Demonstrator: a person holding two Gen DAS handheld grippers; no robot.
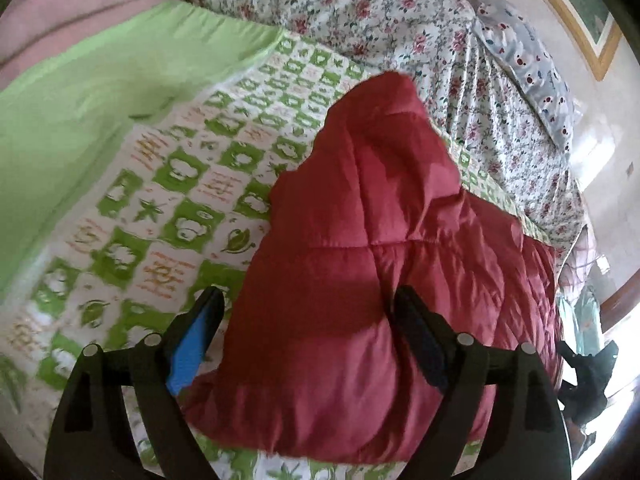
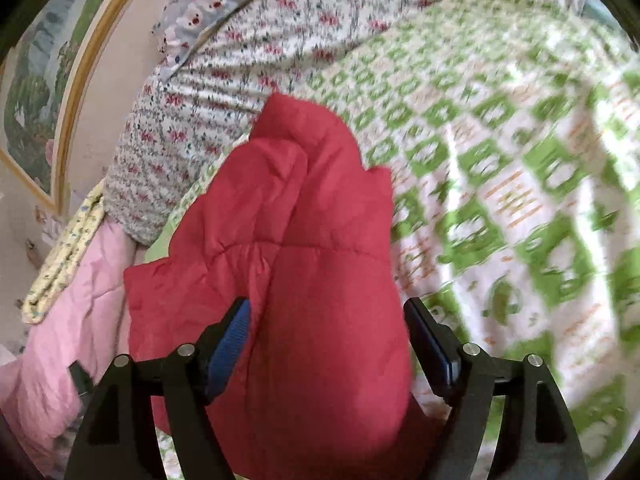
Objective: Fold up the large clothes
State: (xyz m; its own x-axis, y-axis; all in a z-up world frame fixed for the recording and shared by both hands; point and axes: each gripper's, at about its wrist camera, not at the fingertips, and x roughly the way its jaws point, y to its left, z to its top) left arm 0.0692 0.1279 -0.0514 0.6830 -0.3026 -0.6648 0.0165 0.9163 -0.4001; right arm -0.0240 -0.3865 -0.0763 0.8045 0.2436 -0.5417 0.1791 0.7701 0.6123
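In the left wrist view, the left gripper point(image 1: 308, 300) stands spread wide above a red quilted jacket point(image 1: 384, 240), one finger to each side of the padded cloth and neither pressing it. The jacket lies bunched on the bed, over a green-and-white patterned sheet point(image 1: 168, 184), with one rounded end of it reaching toward a floral quilt point(image 1: 400, 20) heaped farther back. A plain green cover point(image 1: 100, 92) lies to the left and a spotted pillow point(image 1: 524, 76) rests against the wall under a framed picture point(image 1: 576, 24). The jacket's right side runs close to the bed's edge.

In the right wrist view, the right gripper point(image 2: 326, 312) is likewise spread wide and holds nothing; the same jacket point(image 2: 296, 240) fills the gap between its fingers and hides what lies below. A pink blanket point(image 2: 68, 320) hangs at the left, near the jacket's lower corner. This view is smeared with motion blur.

The jacket appears only partly folded, thick and slippery-looking. The likely trouble is a closing gripper catching the patterned sheet along with the jacket, or taking just the top layer, so that the fold slides open when lifted. A pull toward the bed's edge could also drag the padded bulk off the side.
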